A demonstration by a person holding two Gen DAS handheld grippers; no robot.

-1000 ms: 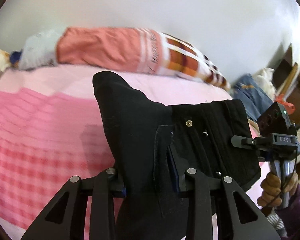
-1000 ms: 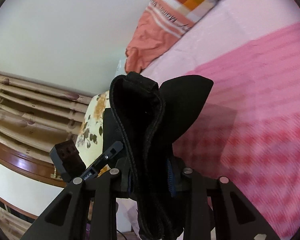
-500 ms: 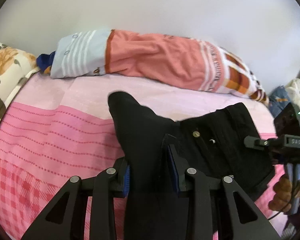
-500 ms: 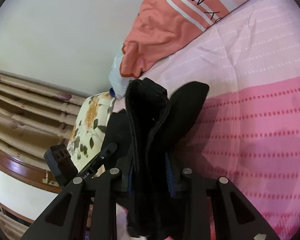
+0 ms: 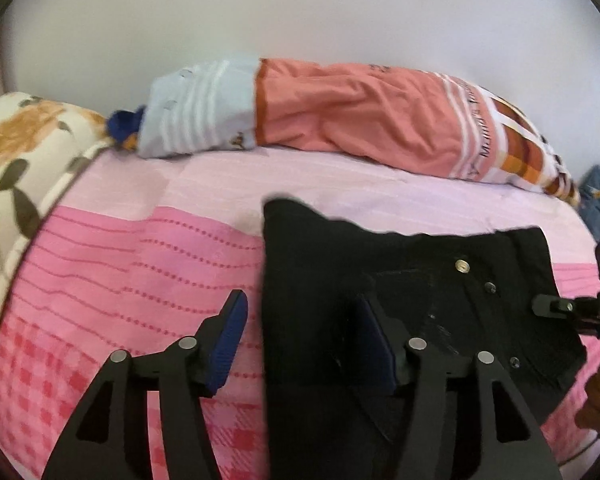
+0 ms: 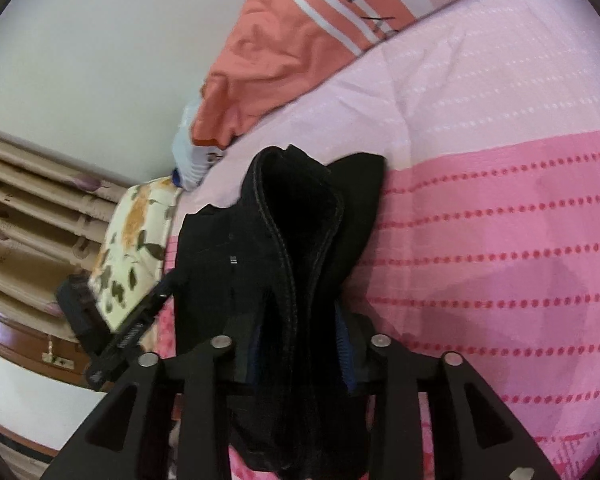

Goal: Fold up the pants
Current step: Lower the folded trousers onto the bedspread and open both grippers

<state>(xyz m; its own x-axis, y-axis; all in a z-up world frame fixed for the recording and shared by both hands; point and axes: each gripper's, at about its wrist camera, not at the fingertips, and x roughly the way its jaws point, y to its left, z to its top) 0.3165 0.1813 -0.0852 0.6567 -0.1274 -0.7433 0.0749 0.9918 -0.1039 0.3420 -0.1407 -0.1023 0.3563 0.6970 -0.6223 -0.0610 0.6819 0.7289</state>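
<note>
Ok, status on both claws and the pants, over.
Left claw open, pants edge between its fingers, ungripped. Right claw shut on black pants at the waistband. Pants on the pink bedspread. Nothing in the way.

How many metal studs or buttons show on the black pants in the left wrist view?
3: a brass button near the waistband of the black fabric pants, a dark stud just below-right, another near the lower-right edge. Folds may hide more.

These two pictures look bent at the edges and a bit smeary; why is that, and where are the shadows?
Left wrist view: fisheye lens bows the pink striped bedspread and darkens the corners; the long orange pillow is softly smeared. Right wrist view: same curving; the black pants throw a faint grey shadow on the bedspread to their right; the beige curtain looks blurred.
</note>
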